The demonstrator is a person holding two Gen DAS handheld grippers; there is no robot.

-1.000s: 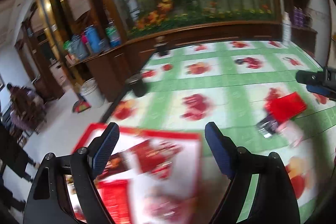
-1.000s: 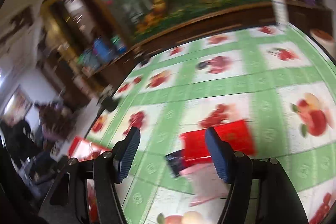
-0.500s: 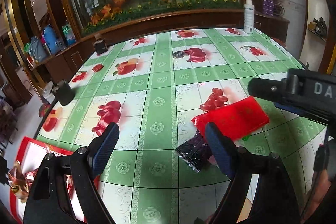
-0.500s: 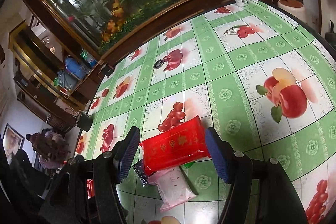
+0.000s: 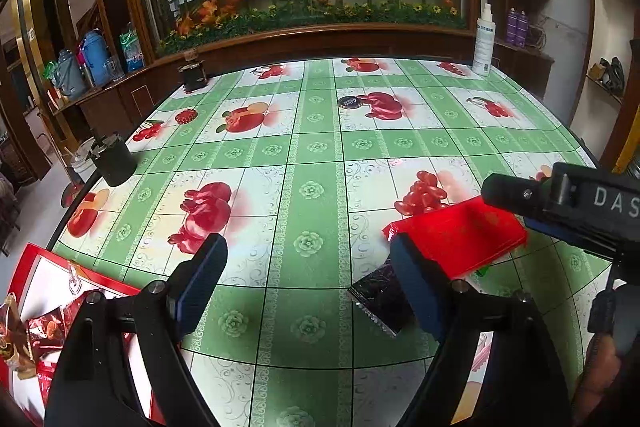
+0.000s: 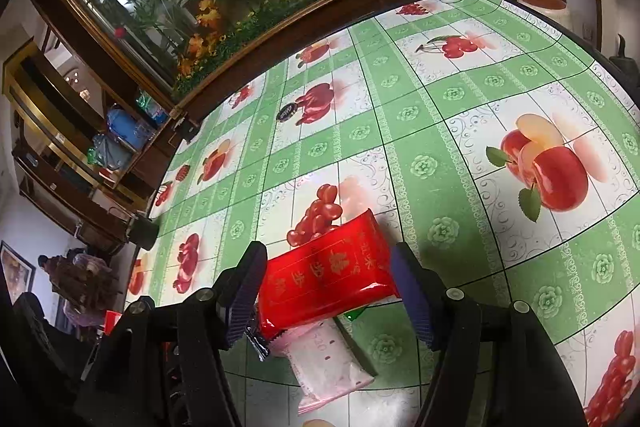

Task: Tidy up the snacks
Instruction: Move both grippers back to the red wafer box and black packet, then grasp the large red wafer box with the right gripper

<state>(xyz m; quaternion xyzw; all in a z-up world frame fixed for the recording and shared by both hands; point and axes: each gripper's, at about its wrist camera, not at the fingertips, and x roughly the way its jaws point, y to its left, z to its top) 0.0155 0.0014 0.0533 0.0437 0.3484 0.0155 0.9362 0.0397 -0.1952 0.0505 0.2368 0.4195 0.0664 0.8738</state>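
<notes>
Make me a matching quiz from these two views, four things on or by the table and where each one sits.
Things:
1. red packet
2. spray bottle
3. pink packet
4. red box

Places:
A. at the table's far edge
B. partly under the red packet, nearer the camera
C. between the right gripper's open fingers
D. off the table's near left edge

Pairs: 1-C, 2-A, 3-B, 4-D
</notes>
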